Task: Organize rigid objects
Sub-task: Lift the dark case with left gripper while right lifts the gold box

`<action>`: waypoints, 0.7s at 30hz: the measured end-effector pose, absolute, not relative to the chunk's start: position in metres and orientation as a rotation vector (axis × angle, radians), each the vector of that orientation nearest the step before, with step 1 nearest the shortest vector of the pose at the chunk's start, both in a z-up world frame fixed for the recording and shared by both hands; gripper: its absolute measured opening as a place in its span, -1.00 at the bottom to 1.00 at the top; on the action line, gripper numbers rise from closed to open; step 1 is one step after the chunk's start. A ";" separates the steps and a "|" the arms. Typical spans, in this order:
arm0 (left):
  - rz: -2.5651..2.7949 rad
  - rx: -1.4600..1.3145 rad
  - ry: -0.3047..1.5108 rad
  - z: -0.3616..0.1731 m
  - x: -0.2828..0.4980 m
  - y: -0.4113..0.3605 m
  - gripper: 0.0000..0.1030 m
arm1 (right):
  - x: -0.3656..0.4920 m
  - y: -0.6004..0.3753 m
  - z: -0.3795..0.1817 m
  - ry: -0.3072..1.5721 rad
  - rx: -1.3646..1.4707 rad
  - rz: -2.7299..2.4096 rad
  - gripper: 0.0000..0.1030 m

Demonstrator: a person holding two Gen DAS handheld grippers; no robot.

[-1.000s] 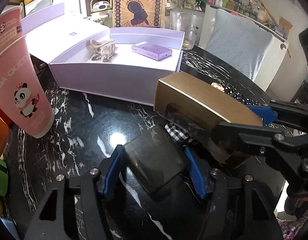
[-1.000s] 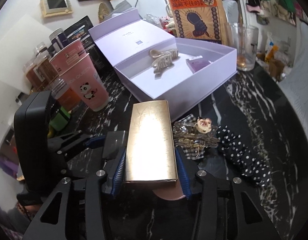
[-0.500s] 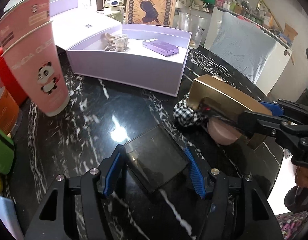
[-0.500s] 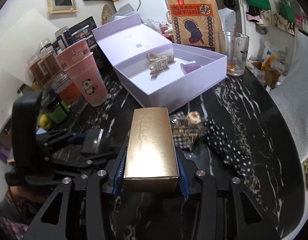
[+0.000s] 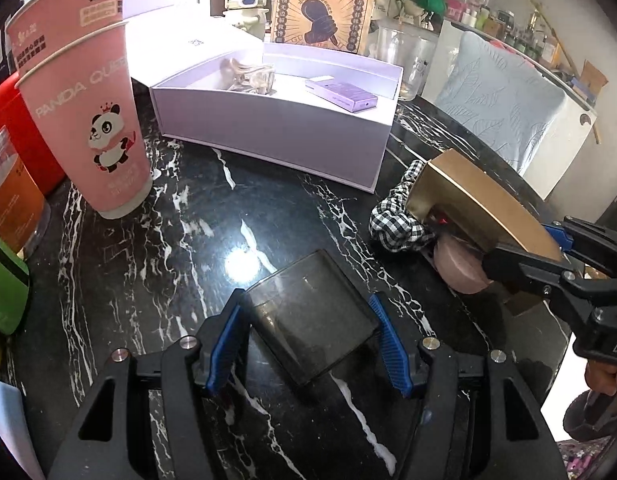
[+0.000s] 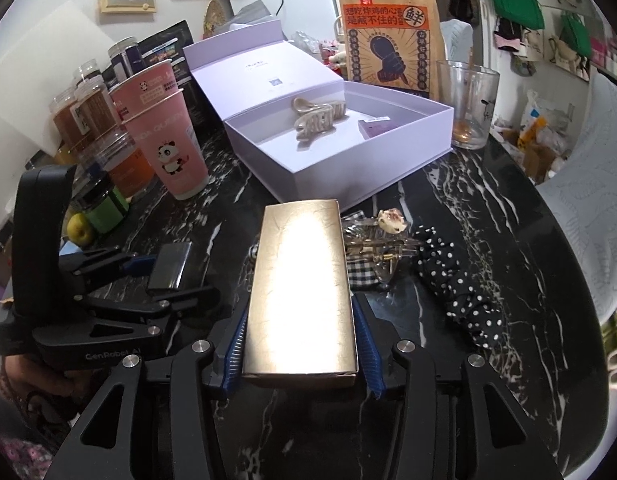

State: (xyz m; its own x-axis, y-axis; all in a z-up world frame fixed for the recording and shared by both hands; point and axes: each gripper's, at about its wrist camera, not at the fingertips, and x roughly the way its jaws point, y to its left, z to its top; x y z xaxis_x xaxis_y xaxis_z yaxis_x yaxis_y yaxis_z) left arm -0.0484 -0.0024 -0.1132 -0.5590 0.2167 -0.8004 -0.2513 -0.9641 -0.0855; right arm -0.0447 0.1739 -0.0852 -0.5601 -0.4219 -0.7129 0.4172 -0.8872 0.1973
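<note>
The long gold rectangular box is being held lengthwise between the half-open jaws of the right hand-held gripper, its long axis being pointed straight ahead toward the open lilac cardboard box lying near beyond it on the surface.

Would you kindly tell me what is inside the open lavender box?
Inside the lavender box lie a beige claw hair clip and a small purple box. The near wall hides part of the floor, so anything lying low there cannot be seen.
</note>
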 end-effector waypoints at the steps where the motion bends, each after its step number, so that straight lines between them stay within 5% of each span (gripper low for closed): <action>1: 2.565 -1.309 0.068 -0.113 -0.049 -0.001 0.19 | -0.046 0.173 -0.086 -0.013 1.109 -2.419 -0.02; 21: 2.580 -1.347 0.057 -0.111 -0.064 -0.005 0.07 | -0.049 0.168 -0.087 -0.005 1.079 -2.459 -0.13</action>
State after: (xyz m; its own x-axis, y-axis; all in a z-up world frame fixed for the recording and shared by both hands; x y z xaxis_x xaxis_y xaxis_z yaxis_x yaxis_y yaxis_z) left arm -0.0640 -0.0046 -0.1108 -0.5511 0.1851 -0.8137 -0.2207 -0.9727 -0.0718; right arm -0.0486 0.1684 -0.0870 -0.5913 -0.4046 -0.6976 0.4016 -0.8979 0.1805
